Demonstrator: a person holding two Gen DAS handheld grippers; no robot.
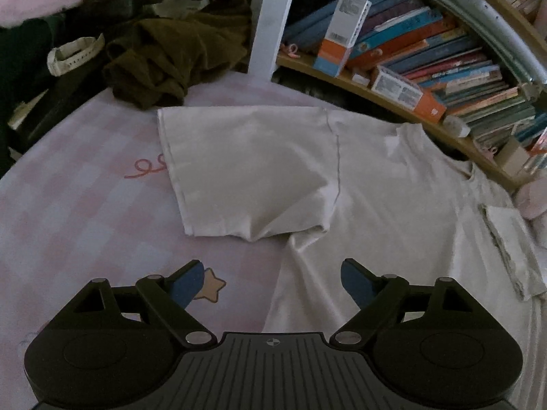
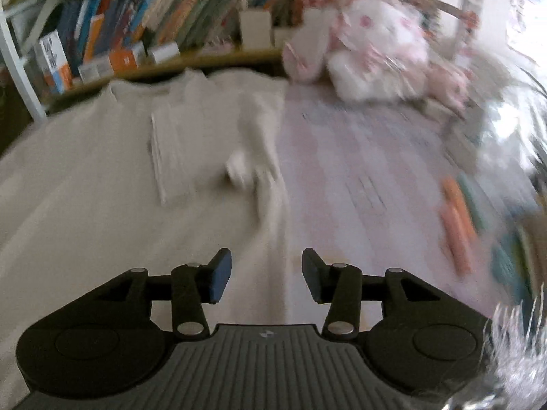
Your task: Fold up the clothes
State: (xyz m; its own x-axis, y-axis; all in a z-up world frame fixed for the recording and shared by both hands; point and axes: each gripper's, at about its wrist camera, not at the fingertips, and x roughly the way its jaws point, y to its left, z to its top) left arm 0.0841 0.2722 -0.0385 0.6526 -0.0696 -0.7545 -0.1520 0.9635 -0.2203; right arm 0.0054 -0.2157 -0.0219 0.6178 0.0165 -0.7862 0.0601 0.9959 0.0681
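From the left wrist, the left tongs [image 1: 271, 282] hang released, their blue pads wide apart with nothing between them, over the near edge of a white T-shirt [image 1: 393, 212]. The shirt lies spread flat on a bed [image 1: 78, 225] with a pink checked sheet. One sleeve [image 1: 246, 171] stretches out flat from the shirt toward the left, and the collar [image 1: 407, 136] points toward a low shelf of books [image 1: 427, 54] running along the far side of the bed. Just beyond the sleeve sits a crumpled brown garment [image 1: 171, 58], apart from the shirt. A star print [image 1: 213, 283] on the sheet shows right beside the left pad.

From the right wrist, the picture is smeared by motion. The right tongs [image 2: 266, 275] are released too, half spread, with no cloth between the pads. They hover over the shirt's [image 2: 85, 188] right edge, where a bunched fold [image 2: 259, 150] of fabric meets the bare sheet [image 2: 359, 177]. A pink and white plush toy [image 2: 372, 51] rests beyond the shirt, at the far right of the bed against the bookshelf [image 2: 143, 24].
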